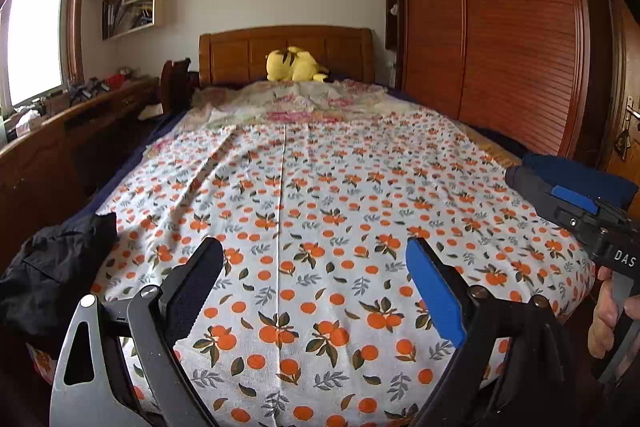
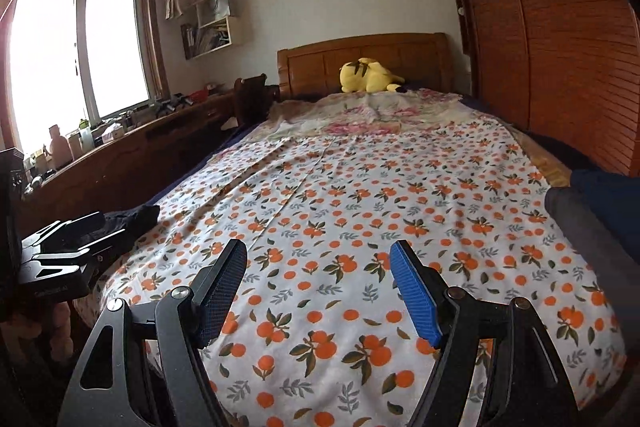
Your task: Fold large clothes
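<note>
A large white cloth printed with oranges (image 1: 320, 203) lies spread flat over the bed, a straight seam running down its middle. My left gripper (image 1: 316, 245) hovers above its near end, open with nothing between the fingers. My right gripper (image 2: 320, 249) hangs over the same end, also open and empty. In the left wrist view the right gripper (image 1: 576, 205) shows at the right edge with a hand (image 1: 604, 315) on its handle. In the right wrist view the left gripper (image 2: 96, 233) sits at the far left. A crumpled black garment (image 1: 56, 267) lies at the bed's left edge.
A navy and grey bundle (image 2: 592, 203) sits on the bed's right edge. A floral blanket (image 1: 296, 103) and a yellow plush toy (image 1: 294, 65) lie by the headboard. A cluttered wooden desk (image 1: 80, 115) runs along the left, and a wardrobe (image 1: 500, 27) stands on the right.
</note>
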Available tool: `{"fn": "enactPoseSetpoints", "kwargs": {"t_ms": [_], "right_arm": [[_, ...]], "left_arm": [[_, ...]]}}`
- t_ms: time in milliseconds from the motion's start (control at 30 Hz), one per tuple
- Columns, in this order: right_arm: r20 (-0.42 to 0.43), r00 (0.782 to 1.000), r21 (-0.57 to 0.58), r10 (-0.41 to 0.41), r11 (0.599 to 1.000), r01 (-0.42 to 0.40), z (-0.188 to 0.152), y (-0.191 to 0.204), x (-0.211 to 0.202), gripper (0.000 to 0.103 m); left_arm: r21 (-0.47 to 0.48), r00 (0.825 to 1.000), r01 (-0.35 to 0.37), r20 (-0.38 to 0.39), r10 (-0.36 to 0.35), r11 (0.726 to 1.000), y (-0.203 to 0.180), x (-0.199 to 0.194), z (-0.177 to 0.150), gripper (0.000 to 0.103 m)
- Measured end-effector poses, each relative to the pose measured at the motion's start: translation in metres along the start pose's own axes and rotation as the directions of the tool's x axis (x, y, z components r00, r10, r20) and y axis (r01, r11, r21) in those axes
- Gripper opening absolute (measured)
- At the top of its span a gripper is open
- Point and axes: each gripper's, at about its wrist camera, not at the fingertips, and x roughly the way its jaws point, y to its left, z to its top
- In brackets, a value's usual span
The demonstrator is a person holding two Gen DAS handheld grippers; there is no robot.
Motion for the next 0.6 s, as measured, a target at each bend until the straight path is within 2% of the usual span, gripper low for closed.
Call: {"fn": "enactPoseSetpoints", "kwargs": {"t_ms": [233, 400, 600], "right_arm": [[0.052, 0.999, -0.021, -0.01, 1.0, 0.011, -0.012, 0.01, -0.026, 0.076], [0.057, 0.998, -0.018, -0.003, 1.0, 0.004, -0.025, 0.013, -0.021, 0.076], [0.051, 0.999, -0.023, -0.004, 1.0, 0.005, -0.023, 0.012, -0.016, 0.076]], "left_arm": [[-0.01, 0.999, -0.008, 0.048, 0.009, 1.0, -0.005, -0.027, 0.004, 0.093], [-0.011, 0.999, -0.004, 0.05, 0.004, 1.0, -0.006, -0.029, 0.003, 0.093], [-0.018, 0.999, -0.006, 0.046, 0.007, 1.0, -0.003, -0.028, 0.001, 0.093]]}}
